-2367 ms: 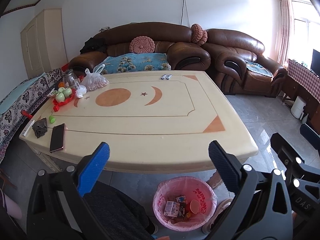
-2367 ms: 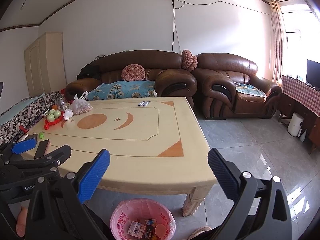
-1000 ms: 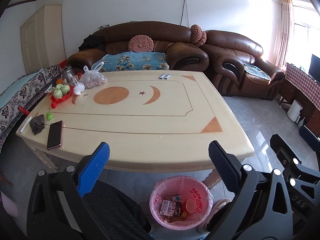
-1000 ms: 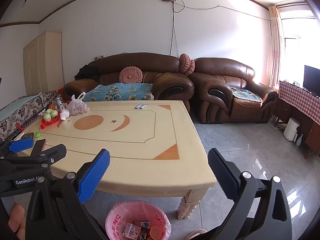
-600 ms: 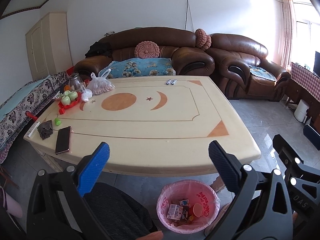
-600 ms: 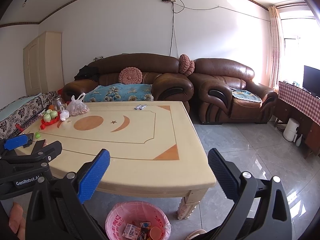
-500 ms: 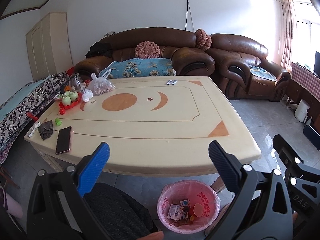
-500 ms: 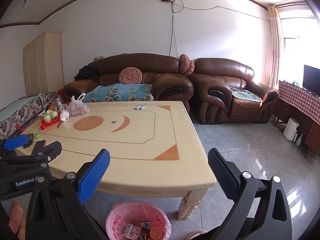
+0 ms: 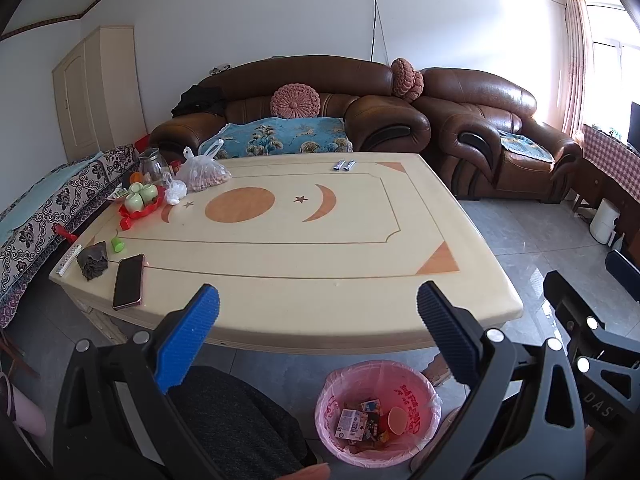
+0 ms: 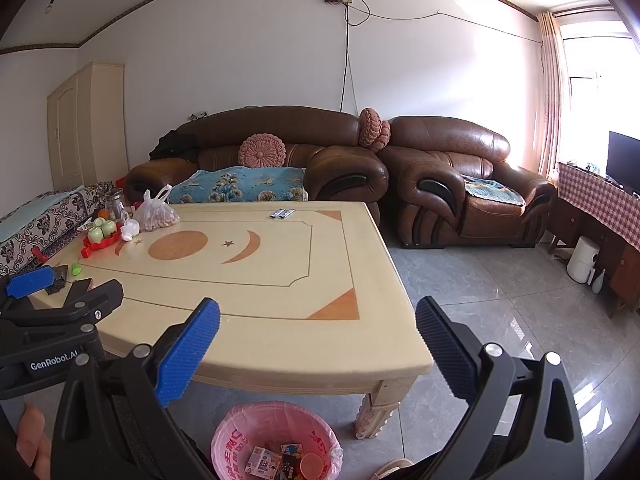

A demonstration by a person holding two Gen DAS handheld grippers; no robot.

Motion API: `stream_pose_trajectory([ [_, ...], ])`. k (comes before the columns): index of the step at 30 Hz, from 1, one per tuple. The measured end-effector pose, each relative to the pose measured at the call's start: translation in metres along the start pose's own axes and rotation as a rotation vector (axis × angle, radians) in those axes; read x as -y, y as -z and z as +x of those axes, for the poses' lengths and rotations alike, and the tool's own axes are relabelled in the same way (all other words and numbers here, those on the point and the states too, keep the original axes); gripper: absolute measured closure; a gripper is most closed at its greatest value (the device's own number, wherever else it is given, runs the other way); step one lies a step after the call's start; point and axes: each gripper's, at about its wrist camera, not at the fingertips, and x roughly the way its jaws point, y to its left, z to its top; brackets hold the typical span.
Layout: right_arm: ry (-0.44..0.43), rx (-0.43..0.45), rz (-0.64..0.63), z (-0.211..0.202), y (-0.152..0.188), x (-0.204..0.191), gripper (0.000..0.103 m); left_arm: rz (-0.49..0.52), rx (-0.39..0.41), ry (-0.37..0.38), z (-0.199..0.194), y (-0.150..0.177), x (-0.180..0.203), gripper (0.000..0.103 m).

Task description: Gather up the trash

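Grippers: two, left [image 9: 318, 334] and right [image 10: 318, 336], fingers spread, empty.
Bin [image 9: 424, 396]: one, bottom centre.
Table [image 9: 320, 276]: one phone [image 9: 129, 281], two packets [image 9: 345, 165].

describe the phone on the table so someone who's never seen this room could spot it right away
Start at the large cream table with orange sun and moon inlays in front of the brown leather sofa. Go to its near left corner, opposite the red tray of green cups. The flat dark rectangular phone lies beside a crumpled dark cloth; it is the only smooth, glossy slab there.
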Motion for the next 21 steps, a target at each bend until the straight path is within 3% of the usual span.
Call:
stream_pose_trajectory([
  [11,0.0,0.002,0.001,-0.0004,0.0005,-0.0009,0.007,0.002,-0.005,0.032,0.0004,-0.0018,-0.0015,0.006],
  [15,0.003,0.006,0.002,-0.0006,0.0019,-0.001,0.007,0.008,0.029,-0.042,-0.0033,-0.0029,-0.0005,0.006],
  [21,0.008,0.009,0.0,-0.0017,0.0022,-0.0003,0.007,0.048,0.044,-0.038,-0.0067,-0.0053,0.0038,0.006],
])
